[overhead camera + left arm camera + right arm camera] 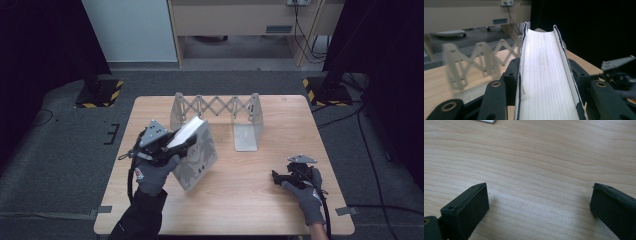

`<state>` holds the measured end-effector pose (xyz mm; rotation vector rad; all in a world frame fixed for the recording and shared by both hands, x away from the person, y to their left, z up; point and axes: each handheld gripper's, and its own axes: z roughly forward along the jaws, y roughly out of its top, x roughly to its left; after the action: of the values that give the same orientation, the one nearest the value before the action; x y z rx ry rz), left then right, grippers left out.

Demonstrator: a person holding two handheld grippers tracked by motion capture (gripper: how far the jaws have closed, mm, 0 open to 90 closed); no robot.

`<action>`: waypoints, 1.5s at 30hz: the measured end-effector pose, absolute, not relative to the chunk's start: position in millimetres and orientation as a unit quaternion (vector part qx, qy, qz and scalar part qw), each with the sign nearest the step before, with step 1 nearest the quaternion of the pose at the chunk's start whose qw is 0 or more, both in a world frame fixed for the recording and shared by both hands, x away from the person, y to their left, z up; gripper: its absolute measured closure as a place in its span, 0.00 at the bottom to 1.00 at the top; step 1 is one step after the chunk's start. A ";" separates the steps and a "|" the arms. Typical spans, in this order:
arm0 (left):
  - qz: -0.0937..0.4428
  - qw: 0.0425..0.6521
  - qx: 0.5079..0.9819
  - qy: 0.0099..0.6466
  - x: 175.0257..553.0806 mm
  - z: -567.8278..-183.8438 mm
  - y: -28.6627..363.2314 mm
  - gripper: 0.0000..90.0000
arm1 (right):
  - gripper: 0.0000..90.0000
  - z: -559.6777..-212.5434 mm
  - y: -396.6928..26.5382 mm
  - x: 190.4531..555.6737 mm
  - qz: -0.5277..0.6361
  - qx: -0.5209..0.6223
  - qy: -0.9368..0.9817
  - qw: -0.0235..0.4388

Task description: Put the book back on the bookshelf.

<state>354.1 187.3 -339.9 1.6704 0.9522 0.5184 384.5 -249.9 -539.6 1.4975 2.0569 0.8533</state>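
Two claws: left claw (186,141) pinching one book (197,152), tilted, page edge up; right claw (537,207) spread above desk (260,175). One folding rack (217,107).

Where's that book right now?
The book is on the left side of the table in the high view, clamped by the left gripper and tilted, just in front of the expandable metal rack.

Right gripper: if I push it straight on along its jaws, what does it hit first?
Most likely the bare table. The right gripper is open, angled down at the wood with nothing between its jaws. A pale corner of something, perhaps the metal rack, lies farther off; depth is unclear.
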 end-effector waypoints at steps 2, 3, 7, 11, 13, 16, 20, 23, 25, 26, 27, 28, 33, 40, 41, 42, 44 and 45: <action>0.229 0.543 0.692 0.418 360.3 -337.7 198.3 0.58 | 0.03 -539.6 -249.9 384.5 0.310 0.543 0.746 0.227; 0.235 0.541 0.688 0.424 362.4 -337.0 201.4 0.58 | 0.03 -539.6 -249.9 384.5 0.310 0.544 0.746 0.227; 0.265 0.521 0.677 0.447 375.2 -333.6 211.2 0.58 | 0.03 -539.6 -249.9 384.5 0.310 0.543 0.746 0.227; 0.291 0.498 0.673 0.463 391.4 -334.9 209.5 0.58 | 0.03 -539.6 -249.9 384.5 0.310 0.544 0.746 0.227; 0.293 0.490 0.673 0.471 400.7 -337.6 207.0 0.58 | 0.03 -539.7 -249.9 384.5 0.310 0.543 0.747 0.227; 0.291 0.481 0.671 0.483 413.9 -344.6 201.6 0.58 | 0.03 -539.6 -249.9 384.5 0.310 0.544 0.746 0.227; 0.289 0.477 0.671 0.489 428.2 -354.1 193.8 0.58 | 0.03 -539.5 -249.7 384.5 0.310 0.545 0.746 0.226; 0.291 0.476 0.666 0.495 439.4 -357.5 190.2 0.58 | 0.03 -539.6 -249.8 384.5 0.310 0.545 0.746 0.225; 0.293 0.470 0.668 0.497 446.8 -358.2 186.9 0.58 | 0.03 -539.6 -249.7 384.5 0.310 0.545 0.746 0.225; 0.295 0.467 0.666 0.501 450.6 -358.6 185.3 0.58 | 0.03 -539.6 -249.8 384.5 0.310 0.545 0.746 0.225; 0.296 0.465 0.667 0.501 453.4 -359.1 184.1 0.58 | 0.03 -539.6 -249.7 384.5 0.310 0.545 0.746 0.225; 0.298 0.463 0.667 0.502 457.3 -359.8 182.5 0.58 | 0.03 -539.6 -249.7 384.5 0.310 0.545 0.746 0.225; 0.294 0.456 0.660 0.519 478.7 -363.8 173.8 0.58 | 0.03 -539.5 -250.2 384.7 0.310 0.543 0.747 0.225; 0.305 0.437 0.665 0.522 498.5 -371.8 160.0 0.58 | 0.03 -539.6 -249.8 384.7 0.311 0.544 0.746 0.225; 0.304 0.438 0.665 0.524 500.7 -374.2 158.7 0.58 | 0.03 -539.5 -249.7 384.6 0.311 0.545 0.746 0.224; 0.303 0.438 0.665 0.524 502.2 -375.7 158.0 0.58 | 0.03 -539.6 -249.6 384.6 0.311 0.545 0.745 0.225; 0.296 0.439 0.665 0.526 505.7 -381.0 156.3 0.58 | 0.03 -539.6 -249.6 384.7 0.311 0.546 0.745 0.225; 0.295 0.439 0.666 0.526 506.5 -383.0 155.5 0.58 | 0.03 -539.5 -249.8 384.6 0.311 0.544 0.746 0.225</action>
<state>506.5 155.5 -383.0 1.6548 1.3062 0.7327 384.6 -249.8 -539.5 1.5018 2.0585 0.8572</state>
